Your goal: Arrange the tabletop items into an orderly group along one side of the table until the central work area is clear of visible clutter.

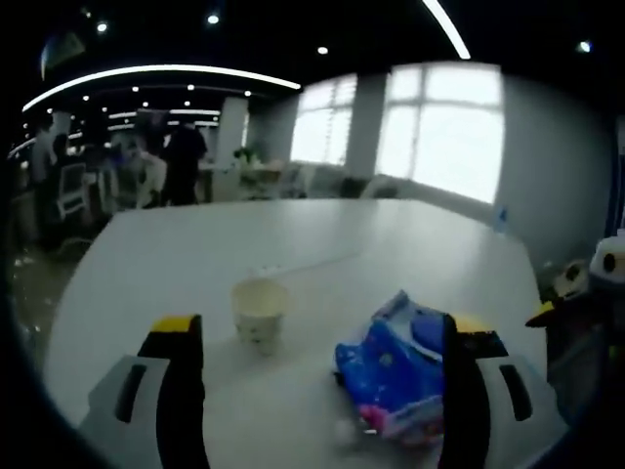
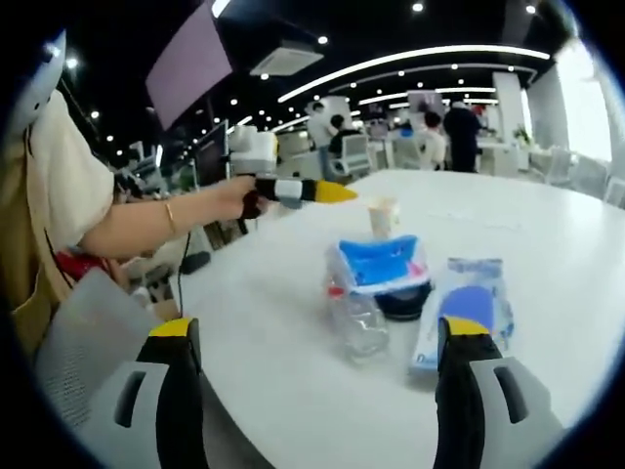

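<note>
My left gripper (image 1: 322, 337) hangs released over the white table (image 1: 195, 254), its 2 jaws wide apart. A paper cup (image 1: 261, 313) stands upright between them, farther out, and a blue bag (image 1: 395, 366) lies just beside the right jaw. My right gripper (image 2: 322, 337) is also spread and holds nothing. Ahead of it lie a clear bottle (image 2: 356, 322), a blue pack (image 2: 381, 264) on a dark bowl (image 2: 402, 301) and a flat blue packet (image 2: 467, 311), all close together. The cup (image 2: 383, 217) stands beyond them.
</note>
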`<state>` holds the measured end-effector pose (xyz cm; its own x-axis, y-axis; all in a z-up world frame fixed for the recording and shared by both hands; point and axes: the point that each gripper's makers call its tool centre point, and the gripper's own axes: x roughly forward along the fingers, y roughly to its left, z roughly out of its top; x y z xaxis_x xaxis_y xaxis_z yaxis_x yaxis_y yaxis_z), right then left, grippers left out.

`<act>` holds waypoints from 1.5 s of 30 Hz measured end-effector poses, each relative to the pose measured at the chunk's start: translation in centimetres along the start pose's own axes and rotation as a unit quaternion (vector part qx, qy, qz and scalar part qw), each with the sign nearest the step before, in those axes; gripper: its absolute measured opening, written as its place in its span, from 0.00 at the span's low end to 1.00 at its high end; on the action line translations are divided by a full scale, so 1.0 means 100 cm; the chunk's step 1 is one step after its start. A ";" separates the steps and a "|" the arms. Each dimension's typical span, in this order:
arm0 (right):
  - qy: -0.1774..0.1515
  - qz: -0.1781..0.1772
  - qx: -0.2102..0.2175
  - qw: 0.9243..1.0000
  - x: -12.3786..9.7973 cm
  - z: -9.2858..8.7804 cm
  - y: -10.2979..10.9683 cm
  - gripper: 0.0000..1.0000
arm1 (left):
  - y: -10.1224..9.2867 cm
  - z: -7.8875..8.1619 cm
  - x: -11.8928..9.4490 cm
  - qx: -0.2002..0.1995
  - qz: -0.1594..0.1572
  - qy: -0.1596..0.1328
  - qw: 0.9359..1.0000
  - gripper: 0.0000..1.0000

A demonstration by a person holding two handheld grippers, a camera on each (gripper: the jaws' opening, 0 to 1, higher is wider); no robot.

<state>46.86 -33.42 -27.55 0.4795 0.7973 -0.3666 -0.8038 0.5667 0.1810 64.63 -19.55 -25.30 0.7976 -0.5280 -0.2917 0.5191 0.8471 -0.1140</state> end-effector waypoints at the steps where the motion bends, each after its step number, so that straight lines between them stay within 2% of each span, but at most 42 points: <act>1: 0.001 0.011 0.001 1.000 0.002 0.001 0.004 1.00 | -0.002 0.001 -0.003 0.002 -0.001 0.000 1.000 0.99; 8: 0.014 0.047 -0.020 0.999 0.013 0.004 0.015 0.99 | -0.021 0.002 -0.026 0.017 -0.023 0.007 1.000 0.99; 10: 0.018 0.053 -0.025 0.998 0.017 0.003 0.017 0.99 | -0.024 0.003 -0.033 0.014 -0.023 0.006 1.000 0.99; 11: 0.020 0.058 -0.030 0.998 0.018 0.003 0.018 0.99 | -0.029 0.005 -0.038 0.011 -0.031 -0.003 0.999 0.99; 16: 0.023 0.084 -0.050 0.995 0.026 0.008 0.029 0.99 | -0.041 0.003 -0.056 0.009 -0.034 0.004 0.999 0.99; 21: 0.020 0.118 -0.056 0.991 0.035 0.013 0.041 0.99 | -0.053 -0.009 -0.073 0.021 -0.047 0.030 0.998 0.99; 24: 0.017 0.126 -0.060 0.990 0.040 0.016 0.045 0.99 | -0.057 -0.015 -0.084 0.024 -0.048 0.041 0.998 0.99; 29: 0.018 0.137 -0.066 0.988 0.049 0.019 0.048 0.99 | -0.065 -0.025 -0.096 0.038 -0.039 0.056 0.997 0.99; 34: 0.014 0.148 -0.071 0.986 0.059 0.026 0.047 0.99 | -0.084 -0.026 -0.107 0.025 -0.050 0.050 0.997 0.99; 37: 0.011 0.153 -0.061 0.986 0.065 0.030 0.043 0.99 | -0.094 -0.025 -0.114 0.028 -0.053 0.047 0.997 0.99; 39: 0.012 0.152 -0.071 0.986 0.069 0.031 0.041 0.99 | -0.099 -0.024 -0.119 0.029 -0.051 0.046 0.997 0.99; 45: 0.030 0.162 -0.076 0.983 0.082 0.022 0.039 0.99 | -0.108 -0.024 -0.132 0.027 -0.053 0.041 0.997 0.99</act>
<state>48.47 -24.24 -27.81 0.1710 0.9146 -0.3665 -0.9568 0.2430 0.1599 47.75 -21.62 -22.54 0.7101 -0.6061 -0.3583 0.6172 0.7807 -0.0974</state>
